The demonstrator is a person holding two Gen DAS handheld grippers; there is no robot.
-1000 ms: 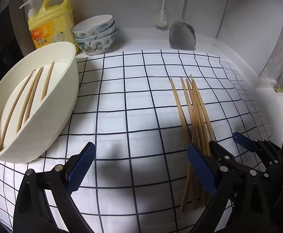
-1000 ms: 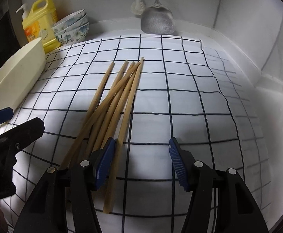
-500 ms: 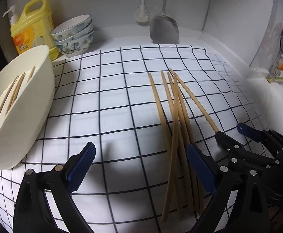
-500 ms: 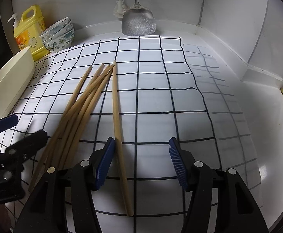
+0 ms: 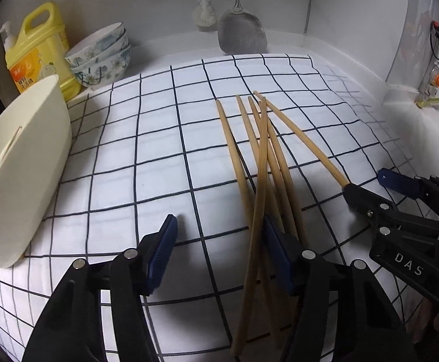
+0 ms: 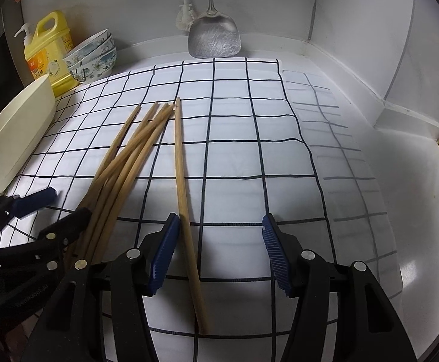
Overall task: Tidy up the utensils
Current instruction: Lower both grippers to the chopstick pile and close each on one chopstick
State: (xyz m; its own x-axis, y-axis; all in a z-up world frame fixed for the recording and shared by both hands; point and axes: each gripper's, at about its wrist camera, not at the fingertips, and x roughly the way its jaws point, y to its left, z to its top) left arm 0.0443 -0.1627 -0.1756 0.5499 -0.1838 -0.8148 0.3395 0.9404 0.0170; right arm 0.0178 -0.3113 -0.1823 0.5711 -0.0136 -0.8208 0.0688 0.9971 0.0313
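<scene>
Several wooden chopsticks (image 5: 261, 163) lie in a loose fan on the checked cloth (image 5: 159, 157). My left gripper (image 5: 219, 253) is open, and its right pad rests against the near ends of the bunch. One chopstick (image 6: 183, 193) lies apart to the right, between the fingers of my open right gripper (image 6: 219, 256) and close to its left pad. The bunch (image 6: 123, 169) shows at left in the right wrist view. A cream oval tray (image 5: 17, 169) stands tilted at the left, with a chopstick tip showing inside.
A yellow detergent bottle (image 5: 35, 51) and stacked floral bowls (image 5: 102, 54) stand at the back left. A metal spatula (image 5: 240, 30) and a brush (image 5: 203, 15) hang on the back wall. A white wall rises on the right.
One chopstick has been drawn out of the bunch to the right and now lies between the right gripper's fingers. The left gripper has moved in toward the bunch's near ends.
</scene>
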